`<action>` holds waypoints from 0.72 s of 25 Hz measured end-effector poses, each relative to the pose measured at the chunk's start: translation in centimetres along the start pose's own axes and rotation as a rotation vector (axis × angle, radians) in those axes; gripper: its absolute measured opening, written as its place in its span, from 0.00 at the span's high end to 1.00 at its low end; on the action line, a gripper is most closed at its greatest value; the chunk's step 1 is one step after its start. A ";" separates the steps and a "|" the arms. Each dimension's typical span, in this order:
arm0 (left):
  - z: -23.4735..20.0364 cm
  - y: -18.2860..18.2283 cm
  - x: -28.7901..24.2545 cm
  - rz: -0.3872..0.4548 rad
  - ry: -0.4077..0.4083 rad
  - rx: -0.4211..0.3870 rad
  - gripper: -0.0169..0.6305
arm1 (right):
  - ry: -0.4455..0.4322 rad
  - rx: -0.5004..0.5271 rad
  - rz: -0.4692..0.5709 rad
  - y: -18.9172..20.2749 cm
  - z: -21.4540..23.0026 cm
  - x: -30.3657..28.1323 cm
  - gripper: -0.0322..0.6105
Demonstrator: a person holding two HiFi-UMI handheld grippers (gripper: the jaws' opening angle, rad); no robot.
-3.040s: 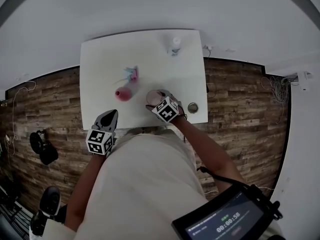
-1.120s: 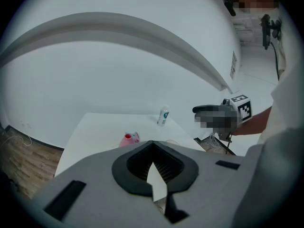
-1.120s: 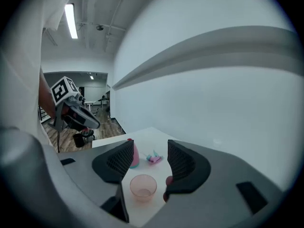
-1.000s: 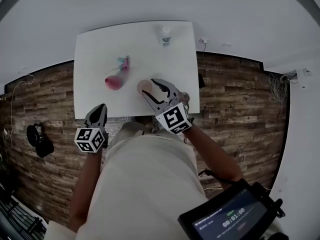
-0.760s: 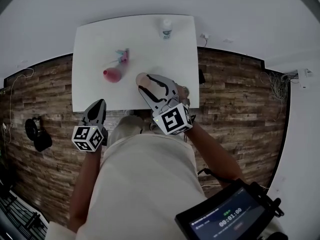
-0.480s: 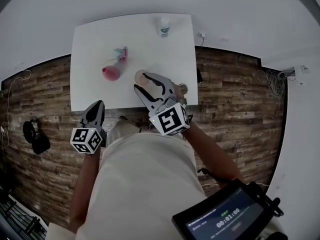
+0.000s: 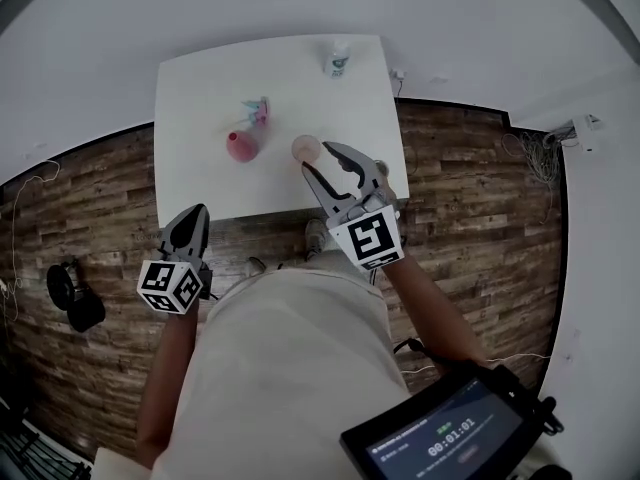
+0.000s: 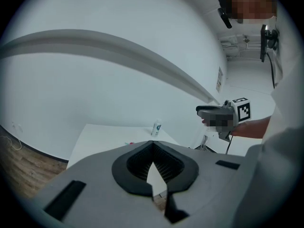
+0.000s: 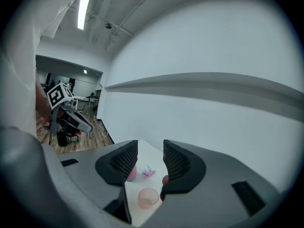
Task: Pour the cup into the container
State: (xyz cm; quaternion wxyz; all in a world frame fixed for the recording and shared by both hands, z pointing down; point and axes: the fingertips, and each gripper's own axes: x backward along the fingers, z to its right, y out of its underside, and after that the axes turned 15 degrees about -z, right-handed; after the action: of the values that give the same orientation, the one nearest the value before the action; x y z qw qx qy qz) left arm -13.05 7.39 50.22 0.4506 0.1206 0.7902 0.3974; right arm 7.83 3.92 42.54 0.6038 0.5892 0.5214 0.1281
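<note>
White table (image 7: pixel 200 98) holds the clear cup (image 7: pixel 306 148), upright by its near edge, with the pink pot (image 7: pixel 241 148) left of it. Your right gripper (image 7: pixel 316 158), jaws just narrowed to a small gap and empty, is nearer: the clear cup lies just beyond, lower. Your left gripper (image 7: pixel 193 218) is closed, empty.

White table (image 7: pixel 200 118), wooden floor (image 7: pixel 480 208) suggest an office
</note>
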 end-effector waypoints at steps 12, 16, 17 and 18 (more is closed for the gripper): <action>-4.2 5.4 11.1 0.037 0.066 -0.057 0.96 | 0.172 -0.108 -0.086 -0.6 -7.4 5.5 0.68; -4.7 7.3 12.3 0.027 0.093 -0.089 0.96 | 0.213 -0.140 -0.091 -0.3 -10.0 7.6 0.68; -4.9 7.7 12.3 0.022 0.098 -0.098 0.96 | 0.225 -0.144 -0.092 -0.2 -10.5 8.0 0.68; -5.0 8.0 12.3 0.017 0.101 -0.103 0.96 | 0.237 -0.148 -0.093 0.0 -10.9 8.4 0.68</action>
State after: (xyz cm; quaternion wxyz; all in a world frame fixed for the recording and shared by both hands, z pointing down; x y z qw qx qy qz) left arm -25.35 16.78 49.96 0.4123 0.0836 0.7895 0.4469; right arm 2.89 16.67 41.08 0.5851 0.4993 0.6047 0.2067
